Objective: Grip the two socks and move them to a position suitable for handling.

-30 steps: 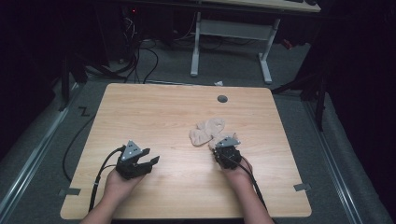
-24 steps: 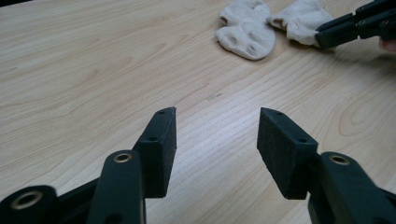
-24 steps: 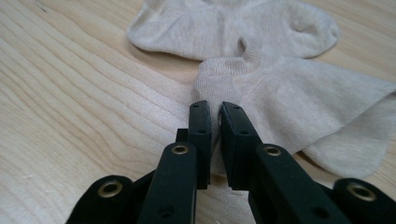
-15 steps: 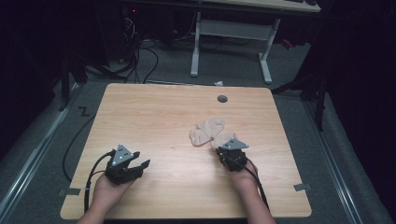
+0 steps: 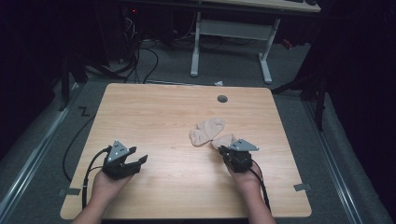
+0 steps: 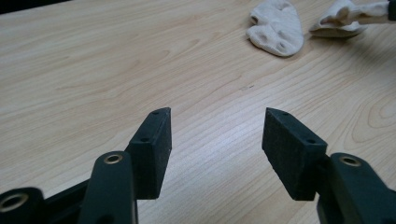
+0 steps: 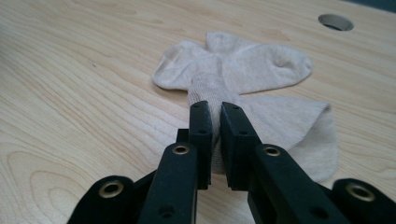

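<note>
Near edge of table [image 5: 159, 116]: two hands in from below, each on a black gripper. Left hand [image 5: 106, 185] at the near left, well apart from the cloth. Left gripper [image 5: 140, 159] aimed toward the table's middle, jaws spread wide over bare wood, nothing between them; in the left gripper view [image 6: 215, 135] two dark pads with a broad gap and only wood grain beyond. Cable [image 5: 88, 164] looped back from that gripper toward the near edge.

Right hand [image 5: 246, 178] at the near right. Right gripper [image 5: 224, 150] pointed away and slightly left, jaws pinched nearly together on a fold of the near sock [image 5: 224, 140]. In the right gripper view [image 7: 215, 116], beige knit squeezed between the two pads, rising as a narrow ridge from the tips; rest of the near sock [image 7: 299, 126] spread flat to the right of the jaws.

Just past it, the far sock [image 5: 208, 130], beige too, flat on the wood, overlapping or touching the near one at the middle; which on top, cannot tell. In the left gripper view, far sock [image 6: 275, 28] at upper right, near sock [image 6: 338, 21] beside it.

Farther on, round hole [image 5: 222, 98] near the far edge. Beyond the table, a white desk frame [image 5: 231, 42] and cables [image 5: 140, 51] on a grey floor [image 5: 168, 65].
</note>
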A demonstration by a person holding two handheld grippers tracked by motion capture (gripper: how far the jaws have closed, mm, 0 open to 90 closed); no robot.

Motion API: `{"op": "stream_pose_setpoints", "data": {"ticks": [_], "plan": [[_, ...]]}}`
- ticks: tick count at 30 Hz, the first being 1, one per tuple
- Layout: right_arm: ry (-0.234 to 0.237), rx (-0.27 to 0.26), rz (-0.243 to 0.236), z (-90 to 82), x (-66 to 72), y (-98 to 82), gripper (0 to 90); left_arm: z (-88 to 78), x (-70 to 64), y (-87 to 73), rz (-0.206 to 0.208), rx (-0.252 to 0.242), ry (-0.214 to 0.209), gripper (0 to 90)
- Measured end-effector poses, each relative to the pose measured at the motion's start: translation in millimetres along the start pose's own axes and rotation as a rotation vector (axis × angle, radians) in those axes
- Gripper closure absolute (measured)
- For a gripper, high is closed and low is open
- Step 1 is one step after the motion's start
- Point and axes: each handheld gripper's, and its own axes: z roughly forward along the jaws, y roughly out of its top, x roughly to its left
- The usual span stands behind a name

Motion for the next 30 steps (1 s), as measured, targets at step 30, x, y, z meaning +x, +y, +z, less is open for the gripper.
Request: {"op": "stream_pose_setpoints", "data": {"ticks": [30], "plan": [[-0.001, -0.178, 0.028, -42.9, -2.5, 22.3, 84.0, 3.1, 2.1, -4.3, 0.001, 0.007, 0.002, 42.8]]}}
